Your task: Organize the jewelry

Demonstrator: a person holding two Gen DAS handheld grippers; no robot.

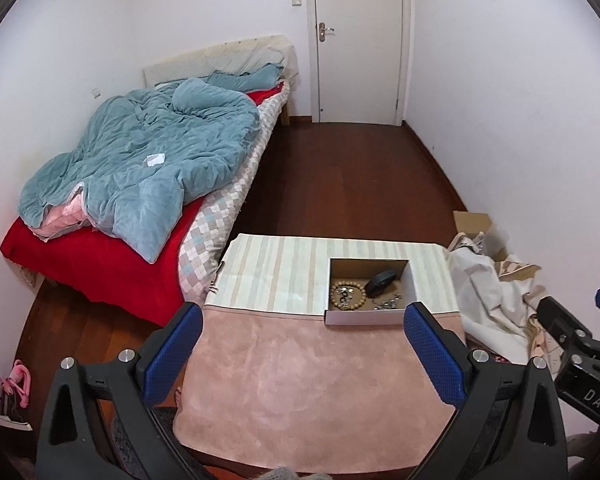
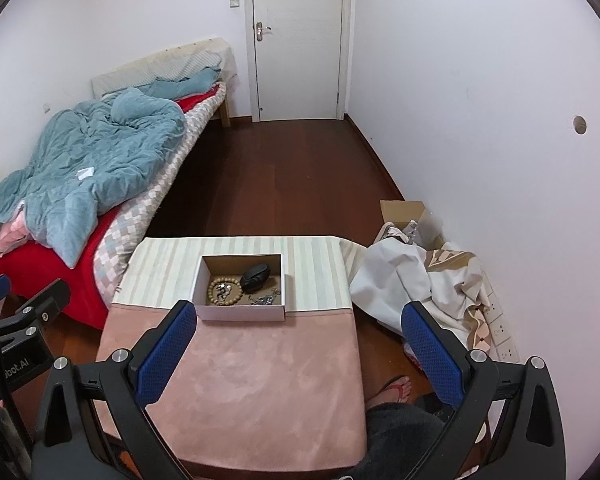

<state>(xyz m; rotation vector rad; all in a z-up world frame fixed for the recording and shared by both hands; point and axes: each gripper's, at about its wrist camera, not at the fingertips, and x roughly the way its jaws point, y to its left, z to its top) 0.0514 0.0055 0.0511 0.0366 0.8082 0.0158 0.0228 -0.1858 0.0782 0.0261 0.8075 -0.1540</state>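
Both the left gripper [image 1: 304,344] and right gripper [image 2: 296,344] hover wide apart and empty, short of the box [image 2: 242,314]. Inside it, the beads [image 2: 225,290] ring small silver pieces, so a careless pinch could snag both.

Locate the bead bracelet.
In both views, the bracelet lies in the box on the table, at its left, beside the black item.

Left gripper [image 1: 303,350]: black moulded frame, two triangular arms, fingers [image 1: 174,354] faced with blue dimpled pads; silver round screw heads at 10 and 2 o'clock of the frame. Right gripper [image 2: 300,346]: same build, blue pads, silver screws. White lettering on each black housing, only partly readable. Person: flip-flop sandal [image 2: 392,391] with reddish strap, dark grey garment [image 2: 404,436] at 5 o'clock.
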